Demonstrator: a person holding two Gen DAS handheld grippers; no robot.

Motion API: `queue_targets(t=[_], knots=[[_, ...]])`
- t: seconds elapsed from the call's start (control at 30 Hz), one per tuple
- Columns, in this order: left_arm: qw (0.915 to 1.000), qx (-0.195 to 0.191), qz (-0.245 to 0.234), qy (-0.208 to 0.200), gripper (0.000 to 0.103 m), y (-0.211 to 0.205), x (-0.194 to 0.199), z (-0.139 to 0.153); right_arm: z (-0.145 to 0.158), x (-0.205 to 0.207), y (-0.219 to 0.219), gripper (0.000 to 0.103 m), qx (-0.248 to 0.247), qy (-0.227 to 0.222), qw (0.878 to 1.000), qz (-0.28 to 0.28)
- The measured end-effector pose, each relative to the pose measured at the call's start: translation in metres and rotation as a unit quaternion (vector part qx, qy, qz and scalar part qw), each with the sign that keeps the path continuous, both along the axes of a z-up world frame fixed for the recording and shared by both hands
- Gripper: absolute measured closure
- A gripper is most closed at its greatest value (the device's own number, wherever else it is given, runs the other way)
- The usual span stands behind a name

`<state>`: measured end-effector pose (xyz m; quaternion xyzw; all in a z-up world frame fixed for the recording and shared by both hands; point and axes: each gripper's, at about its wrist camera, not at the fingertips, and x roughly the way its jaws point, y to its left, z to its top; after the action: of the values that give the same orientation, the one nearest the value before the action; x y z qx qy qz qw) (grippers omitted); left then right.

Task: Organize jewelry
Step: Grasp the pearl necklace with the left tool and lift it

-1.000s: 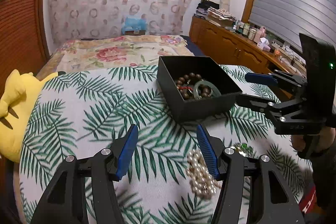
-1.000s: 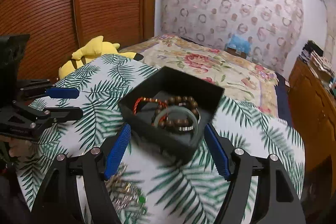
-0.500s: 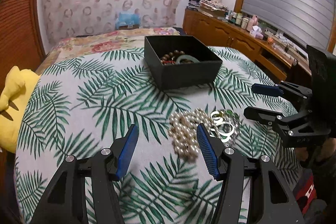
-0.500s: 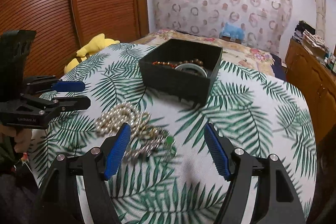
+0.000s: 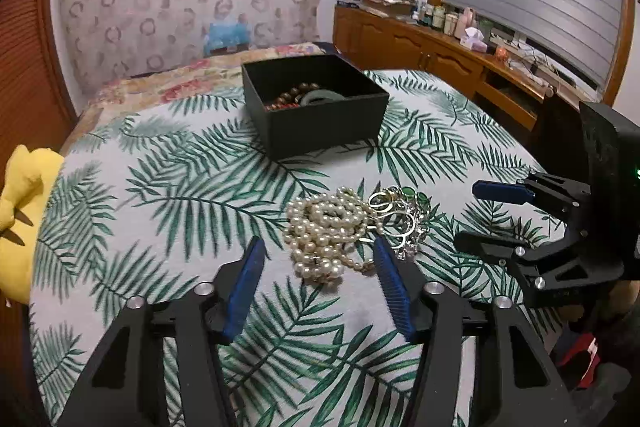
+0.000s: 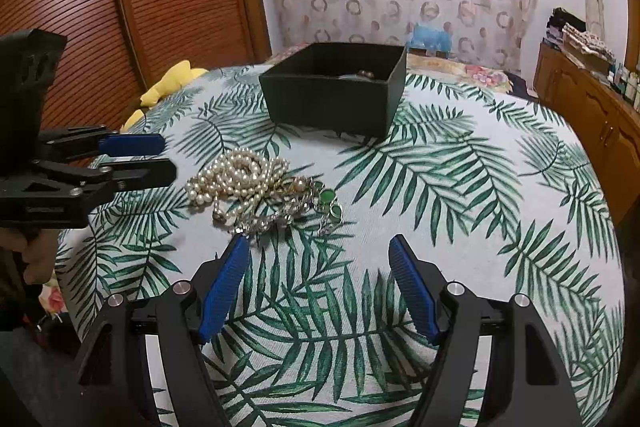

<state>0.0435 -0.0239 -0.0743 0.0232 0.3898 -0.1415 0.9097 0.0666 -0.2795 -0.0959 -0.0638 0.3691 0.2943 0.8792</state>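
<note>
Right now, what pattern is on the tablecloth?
Green palm fronds on white tablecloth, clearest in the right wrist view.

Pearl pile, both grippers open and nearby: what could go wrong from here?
1. The pearls lie tangled with the silver chain and green stones; lifting one will probably drag the others.
2. The left gripper and right gripper face the same pile and could collide.
3. A trailing strand might snag the black box rim.

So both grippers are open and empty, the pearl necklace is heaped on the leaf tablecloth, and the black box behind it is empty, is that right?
Not quite: the black box is not empty. The left wrist view shows brown beads and a green bangle inside. The rest stands.
</note>
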Motion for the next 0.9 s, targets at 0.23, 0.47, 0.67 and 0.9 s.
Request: queue_targets(t=[0.23, 0.47, 0.67, 0.9], knots=[[0.9995, 0.022, 0.001, 0.021, 0.072, -0.011, 0.018, -0.013, -0.001, 0.001, -0.001, 0.028, 0.006, 0.005, 1.000, -0.001], [0.9993, 0.021, 0.010, 0.028, 0.077, -0.010, 0.022, -0.020, -0.005, 0.001, 0.004, 0.028, -0.012, 0.001, 1.000, -0.004], [0.9993, 0.018, 0.021, 0.026, 0.089, -0.002, 0.027, -0.021, -0.006, -0.001, 0.006, 0.028, -0.019, -0.002, 1.000, -0.004], [0.9992, 0.006, 0.039, 0.005, 0.095, 0.014, 0.023, -0.012, -0.006, 0.000, 0.006, 0.028, -0.016, -0.001, 1.000, -0.005]])
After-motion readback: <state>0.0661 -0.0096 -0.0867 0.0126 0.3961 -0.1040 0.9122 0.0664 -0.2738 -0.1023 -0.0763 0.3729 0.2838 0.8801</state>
